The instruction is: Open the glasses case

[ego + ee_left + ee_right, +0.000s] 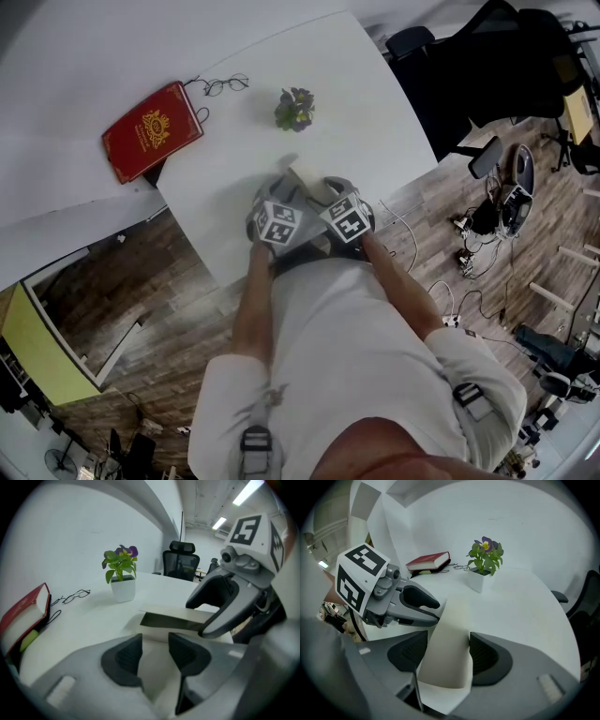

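Observation:
A cream glasses case (306, 178) lies at the near edge of the white table (375, 112), its lid tilted up. In the left gripper view the case body (153, 667) fills the gap between the pads and my left gripper (152, 656) is shut on it. Beyond it the lid (185, 613) stands raised over a dark slot. In the right gripper view the lid (450, 639) stands between the pads, and my right gripper (447, 653) is closed on its edges. Both grippers meet side by side at the case, left gripper (278, 202) and right gripper (333, 199).
A red book (150, 131) lies at the far left with spectacles (220, 86) beside it. A small potted plant (295, 108) stands past the case. Black office chairs (469, 66) and floor cables (469, 244) are off the table's right side.

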